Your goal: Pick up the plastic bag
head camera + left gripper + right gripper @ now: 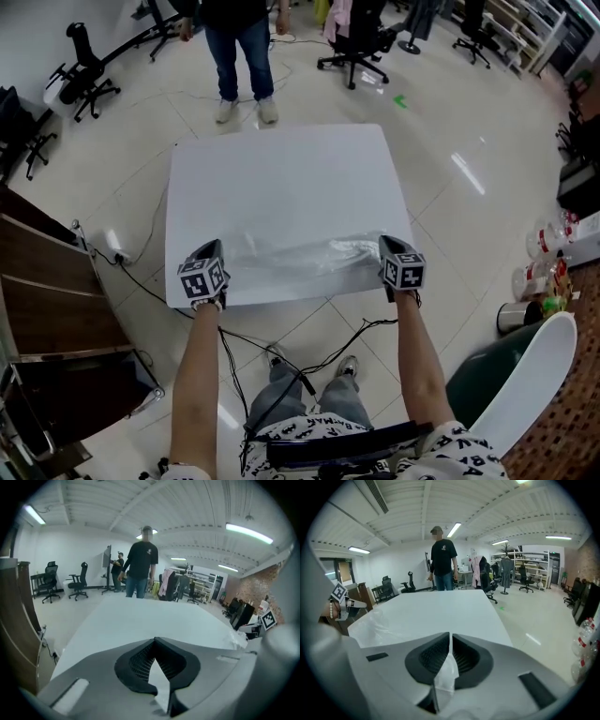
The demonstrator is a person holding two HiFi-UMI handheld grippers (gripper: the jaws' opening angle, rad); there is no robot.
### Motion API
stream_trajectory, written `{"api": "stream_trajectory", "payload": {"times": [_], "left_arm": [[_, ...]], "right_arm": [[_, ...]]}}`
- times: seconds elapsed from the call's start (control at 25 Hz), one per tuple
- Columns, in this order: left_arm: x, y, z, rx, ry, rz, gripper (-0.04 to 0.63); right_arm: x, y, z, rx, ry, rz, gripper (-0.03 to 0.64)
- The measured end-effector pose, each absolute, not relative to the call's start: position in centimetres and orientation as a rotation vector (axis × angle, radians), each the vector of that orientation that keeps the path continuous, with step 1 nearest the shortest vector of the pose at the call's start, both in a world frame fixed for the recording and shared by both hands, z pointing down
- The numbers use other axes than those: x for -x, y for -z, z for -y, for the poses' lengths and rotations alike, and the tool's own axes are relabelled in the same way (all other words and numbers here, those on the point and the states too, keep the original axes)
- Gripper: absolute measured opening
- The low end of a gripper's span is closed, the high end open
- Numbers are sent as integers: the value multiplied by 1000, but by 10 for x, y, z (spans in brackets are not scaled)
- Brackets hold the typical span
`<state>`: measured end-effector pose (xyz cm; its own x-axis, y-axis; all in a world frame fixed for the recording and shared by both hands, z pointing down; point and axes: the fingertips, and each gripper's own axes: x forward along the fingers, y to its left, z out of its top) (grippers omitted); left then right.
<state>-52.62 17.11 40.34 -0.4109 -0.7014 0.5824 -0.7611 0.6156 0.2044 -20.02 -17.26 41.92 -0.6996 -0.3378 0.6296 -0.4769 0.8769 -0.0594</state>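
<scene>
Stretching sideways from the left gripper to the right gripper, the clear crinkly plastic bag is pinched at both ends, over the near edge of the flat white counter.

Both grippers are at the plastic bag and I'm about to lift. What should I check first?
1. Right gripper pinching the plastic bag: ok, film is caught between its jaws.
2. Left gripper pinching the bag: ok, film shows between its closed jaws.
3. Nothing else lying on the bag or the table: ok.
4. Bag wholly off the table: cannot tell.
5. Person at the far edge is clear of the bag: ok.
</scene>
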Motion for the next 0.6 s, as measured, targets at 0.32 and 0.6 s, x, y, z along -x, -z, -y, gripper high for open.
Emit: {"api": "stream_trajectory", "payload": {"times": [0.32, 0.6], "left_arm": [[460, -322, -211, -1166, 69, 2329, 1], [363, -279, -218, -1242, 97, 2372, 2]], "right_arm": [[204, -343, 135, -548, -243, 2546, 3], [186, -281, 61, -431, -76, 2638, 0]]}}
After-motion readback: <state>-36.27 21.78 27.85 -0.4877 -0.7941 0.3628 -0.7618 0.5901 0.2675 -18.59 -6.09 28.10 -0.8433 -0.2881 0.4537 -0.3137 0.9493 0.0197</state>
